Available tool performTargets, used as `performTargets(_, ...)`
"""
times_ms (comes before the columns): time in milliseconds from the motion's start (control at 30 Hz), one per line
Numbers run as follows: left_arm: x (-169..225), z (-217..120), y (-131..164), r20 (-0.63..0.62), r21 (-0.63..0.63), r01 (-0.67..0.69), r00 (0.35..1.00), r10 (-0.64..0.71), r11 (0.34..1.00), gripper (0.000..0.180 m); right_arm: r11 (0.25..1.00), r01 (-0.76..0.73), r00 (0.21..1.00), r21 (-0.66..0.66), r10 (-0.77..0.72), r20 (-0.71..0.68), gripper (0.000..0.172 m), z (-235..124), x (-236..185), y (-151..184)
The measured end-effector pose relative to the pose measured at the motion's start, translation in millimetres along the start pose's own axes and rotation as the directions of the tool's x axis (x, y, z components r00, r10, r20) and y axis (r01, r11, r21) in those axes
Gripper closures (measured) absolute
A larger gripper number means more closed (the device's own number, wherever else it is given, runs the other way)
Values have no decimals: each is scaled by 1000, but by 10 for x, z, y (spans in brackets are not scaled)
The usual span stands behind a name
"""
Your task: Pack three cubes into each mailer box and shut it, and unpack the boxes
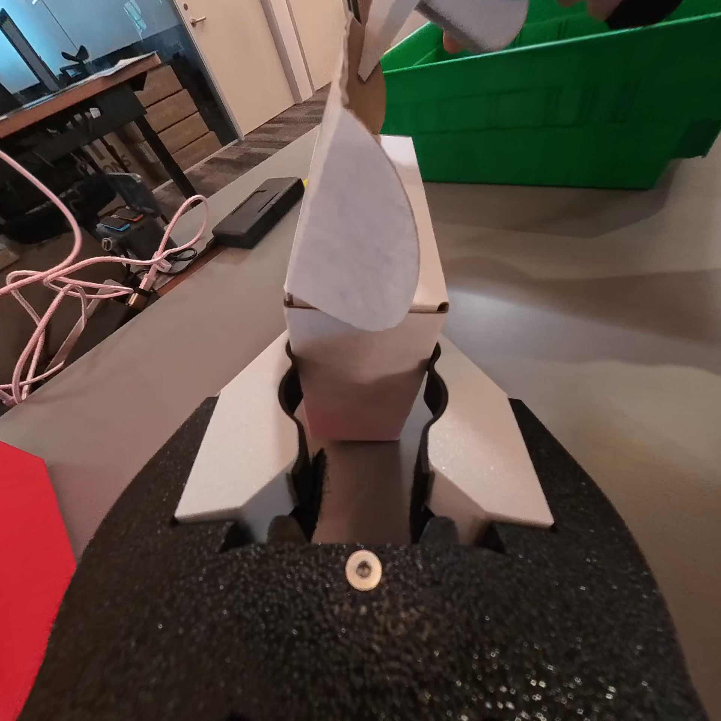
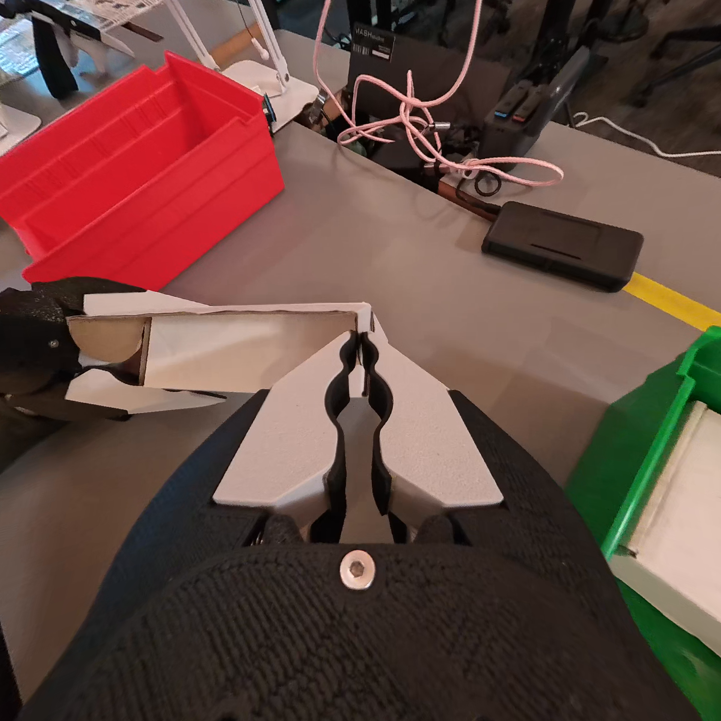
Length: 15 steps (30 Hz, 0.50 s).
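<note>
The left gripper holds the narrow end of a white mailer box, one finger pressed against each side wall. The box lies on the grey worktop with its lid lifted and a rounded side flap hanging over the near end wall. At the far end of the box, the right gripper has its fingertips closed tight on the lid's thin cardboard front flap. Past the box, a green bin stands towards the worktop's right edge with white cardboard lying in it. A red bin stands towards the left side, open side up. A flat black device rests near the worktop's far edge beside a yellow tape line, with pink cables looped beyond the edge.
</note>
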<state>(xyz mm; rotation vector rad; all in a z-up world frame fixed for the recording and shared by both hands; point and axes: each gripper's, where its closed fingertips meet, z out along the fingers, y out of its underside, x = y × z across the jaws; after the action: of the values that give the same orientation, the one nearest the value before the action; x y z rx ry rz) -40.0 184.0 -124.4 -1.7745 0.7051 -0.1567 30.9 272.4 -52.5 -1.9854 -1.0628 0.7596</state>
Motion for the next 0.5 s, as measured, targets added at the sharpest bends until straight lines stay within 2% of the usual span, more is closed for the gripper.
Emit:
performTargets(133,-44,16,-42,69,64,-53,996,49,996,118,1000,-15,1000,5,15,14,171,14,7,2)
performTargets(233,-23,87,-150,118,89,-144,984,133,986,88,1000,-27,996,1,27,83,171,34,-105,2)
performTargets(333,-4,130,-176,134,87,-179,977,167,980,98,1000,0,999,-5,0,49,171,62,-113,-11)
performTargets(500,-47,115,-107,69,61,-41,997,37,997,102,999,28,999,-15,-28,27,172,115,-131,-4)
